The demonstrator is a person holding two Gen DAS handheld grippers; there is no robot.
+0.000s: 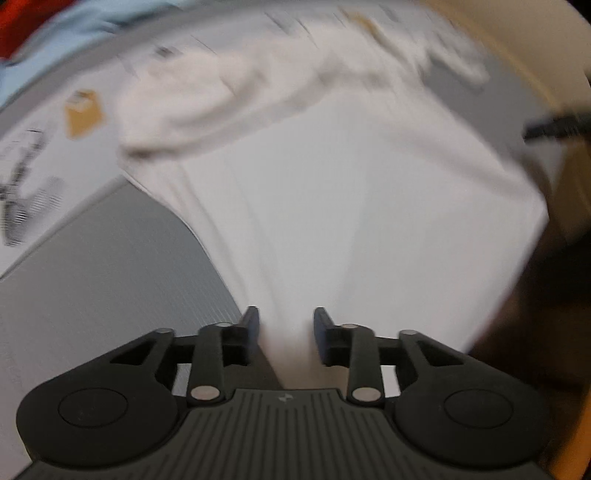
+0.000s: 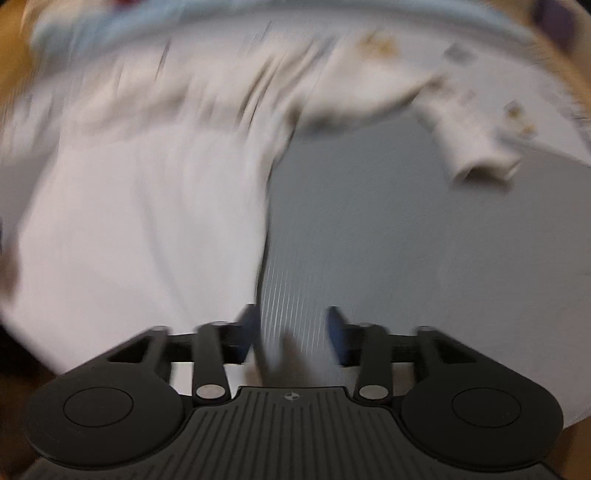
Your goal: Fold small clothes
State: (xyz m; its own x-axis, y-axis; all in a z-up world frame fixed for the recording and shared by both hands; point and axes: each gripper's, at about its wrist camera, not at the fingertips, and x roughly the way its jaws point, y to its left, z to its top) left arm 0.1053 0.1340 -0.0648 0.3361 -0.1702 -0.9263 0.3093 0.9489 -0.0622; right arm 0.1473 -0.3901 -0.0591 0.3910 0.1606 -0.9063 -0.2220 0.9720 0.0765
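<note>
A white garment [image 1: 332, 192] lies stretched over a grey ribbed mat [image 1: 103, 280], blurred by motion. My left gripper [image 1: 285, 321] has a bunched edge of the white cloth between its fingers, and the fabric runs taut away from it. In the right wrist view the same white garment [image 2: 140, 221] fills the left half, with a sleeve [image 2: 476, 147] trailing at the upper right. My right gripper [image 2: 293, 321] has a narrow strip of the cloth between its fingers, over the grey mat [image 2: 406, 240]. Both pairs of fingers stand a little apart around the cloth.
A printed white sheet with an orange patch [image 1: 81, 110] lies at the left beyond the mat. Light blue cloth [image 1: 55, 33] and something red [image 1: 18, 22] lie at the far upper left. A brown wooden surface [image 1: 576, 177] borders the right.
</note>
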